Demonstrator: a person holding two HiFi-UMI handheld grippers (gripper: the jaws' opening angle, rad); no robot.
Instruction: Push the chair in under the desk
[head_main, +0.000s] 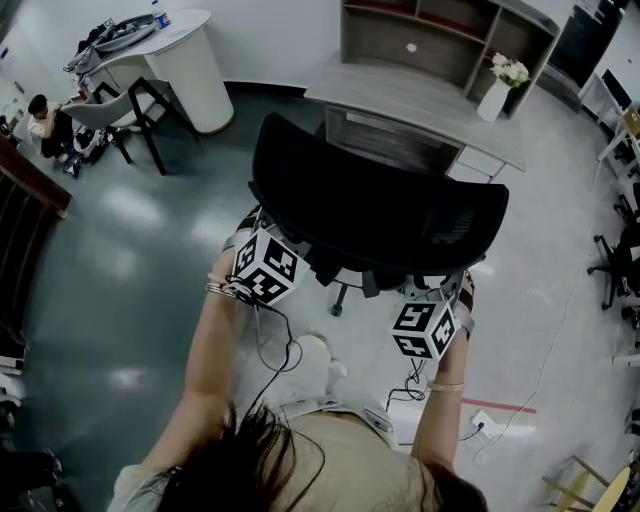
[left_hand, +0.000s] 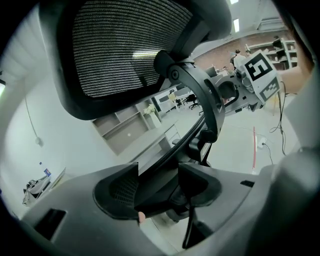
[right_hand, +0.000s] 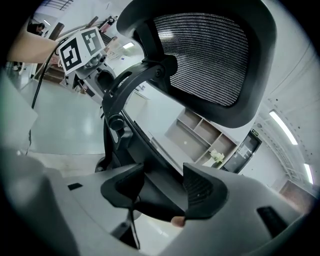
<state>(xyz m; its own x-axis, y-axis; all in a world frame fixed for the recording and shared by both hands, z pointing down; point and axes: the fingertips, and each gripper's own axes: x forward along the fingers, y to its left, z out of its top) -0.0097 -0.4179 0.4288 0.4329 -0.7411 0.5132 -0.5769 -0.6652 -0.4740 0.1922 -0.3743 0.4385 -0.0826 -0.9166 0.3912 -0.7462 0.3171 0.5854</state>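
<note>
Now the left tongs (left_hand: 152, 187) and right tongs (right_hand: 162, 187) each pinch the black chair (head_main: 370, 200), which faces the desk (head_main: 410, 95).

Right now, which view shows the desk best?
Head view: the desk shows from above, top and shelves, beyond the chair. Both gripper views catch only strips of it behind the chair's frame.
</note>
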